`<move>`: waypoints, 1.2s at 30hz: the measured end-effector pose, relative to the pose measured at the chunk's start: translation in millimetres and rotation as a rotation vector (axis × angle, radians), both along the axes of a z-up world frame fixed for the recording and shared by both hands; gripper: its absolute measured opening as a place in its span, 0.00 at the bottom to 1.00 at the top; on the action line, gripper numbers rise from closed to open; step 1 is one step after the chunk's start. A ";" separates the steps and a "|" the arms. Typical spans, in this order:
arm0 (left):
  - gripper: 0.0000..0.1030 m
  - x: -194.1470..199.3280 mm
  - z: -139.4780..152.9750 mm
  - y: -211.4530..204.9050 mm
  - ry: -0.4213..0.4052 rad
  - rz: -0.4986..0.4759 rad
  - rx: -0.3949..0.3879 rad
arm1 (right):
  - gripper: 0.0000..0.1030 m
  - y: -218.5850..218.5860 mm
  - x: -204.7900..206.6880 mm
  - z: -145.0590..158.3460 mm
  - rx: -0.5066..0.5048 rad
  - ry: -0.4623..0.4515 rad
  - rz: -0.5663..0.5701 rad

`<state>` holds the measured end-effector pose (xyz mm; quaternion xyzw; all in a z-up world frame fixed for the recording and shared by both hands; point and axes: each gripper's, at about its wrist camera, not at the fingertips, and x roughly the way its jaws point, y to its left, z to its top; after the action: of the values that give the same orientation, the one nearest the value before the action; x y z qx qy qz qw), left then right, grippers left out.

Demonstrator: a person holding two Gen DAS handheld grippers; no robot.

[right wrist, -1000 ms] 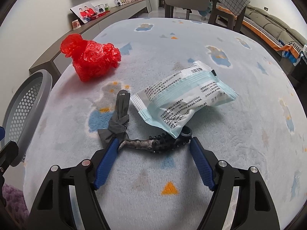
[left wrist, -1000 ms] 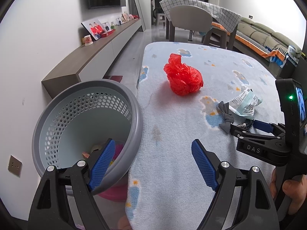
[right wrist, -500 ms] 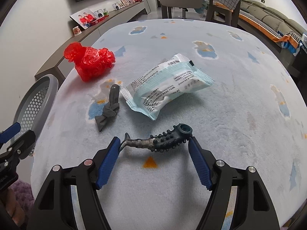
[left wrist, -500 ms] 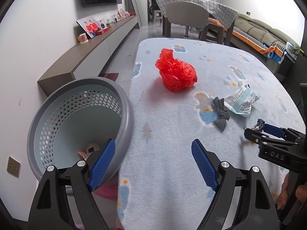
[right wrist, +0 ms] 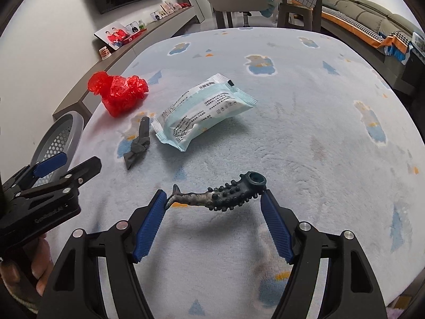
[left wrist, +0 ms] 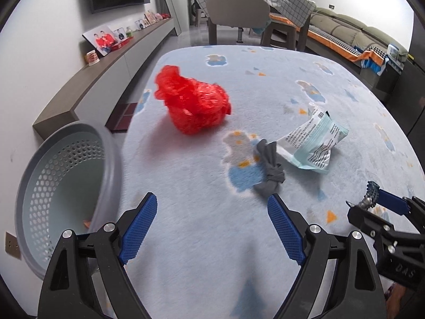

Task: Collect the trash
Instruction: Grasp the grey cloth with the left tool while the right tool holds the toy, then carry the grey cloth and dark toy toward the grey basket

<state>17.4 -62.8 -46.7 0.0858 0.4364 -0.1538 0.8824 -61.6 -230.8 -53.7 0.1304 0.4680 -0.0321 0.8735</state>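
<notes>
My right gripper point(right wrist: 213, 208) is shut on a dark studded rubber piece point(right wrist: 220, 194), held end to end between its pads above the table; it also shows in the left wrist view point(left wrist: 370, 195). My left gripper point(left wrist: 212, 226) is open and empty over the table's near edge. A crumpled red plastic bag point(left wrist: 194, 105) point(right wrist: 118, 94), a knotted grey cloth scrap point(left wrist: 269, 171) point(right wrist: 139, 145) and a pale green and white wrapper point(left wrist: 312, 143) point(right wrist: 204, 110) lie on the table. A grey perforated basket point(left wrist: 63, 191) point(right wrist: 63, 135) stands at the table's left edge.
The table has a fluffy light blue cover point(left wrist: 212, 175). A low grey sideboard point(left wrist: 106, 66) with photo frames runs along the left wall. A grey chair point(left wrist: 236, 13) stands beyond the table, and a sofa point(left wrist: 353, 34) is at the right.
My right gripper has lifted the studded piece off the table and drawn back. My left gripper has swung right, from over the basket to over the table.
</notes>
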 end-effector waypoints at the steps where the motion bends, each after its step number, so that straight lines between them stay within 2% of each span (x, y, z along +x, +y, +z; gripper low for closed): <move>1: 0.81 1.9 -1.4 -4.3 0.006 -0.008 -0.007 | 0.68 -2.6 -0.9 0.7 0.008 -0.003 -0.005; 11: 0.80 20.0 -23.5 -39.1 0.072 -0.047 -0.009 | 0.68 -17.8 -4.9 4.9 0.054 -0.026 -0.022; 15: 0.65 24.3 -25.5 -40.3 0.075 -0.043 -0.011 | 0.68 -21.9 -5.1 3.5 0.067 -0.024 -0.027; 16: 0.56 24.2 -25.1 -39.6 0.073 -0.046 -0.013 | 0.68 -22.6 -5.2 3.1 0.069 -0.024 -0.028; 17: 0.52 23.9 -24.2 -39.4 0.074 -0.051 -0.018 | 0.68 -23.1 -5.3 2.9 0.071 -0.023 -0.028; 18: 0.43 23.8 -23.2 -39.8 0.075 -0.053 -0.023 | 0.68 -23.2 -5.3 3.0 0.070 -0.024 -0.028; 19: 0.28 23.3 -22.1 -39.2 0.079 -0.058 -0.033 | 0.68 -23.4 -5.7 3.0 0.069 -0.025 -0.028; 22: 0.18 21.3 -20.2 -37.1 0.089 -0.066 -0.046 | 0.68 -22.3 -5.8 3.4 0.067 -0.028 -0.026; 30: 0.17 4.5 0.4 -14.7 0.069 -0.047 -0.049 | 0.68 -10.0 -3.2 9.8 0.056 -0.033 -0.005; 33: 0.17 -0.9 9.0 4.4 0.067 -0.018 -0.044 | 0.68 0.8 -0.6 16.5 0.049 -0.042 0.015; 36: 0.17 -4.0 21.3 29.2 0.030 0.030 -0.024 | 0.68 14.7 4.5 24.1 0.051 -0.051 0.044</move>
<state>13.4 -33.6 -25.5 0.0663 0.4492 -0.1468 0.8788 -57.1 -216.2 -29.7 0.1430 0.4491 0.0022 0.8820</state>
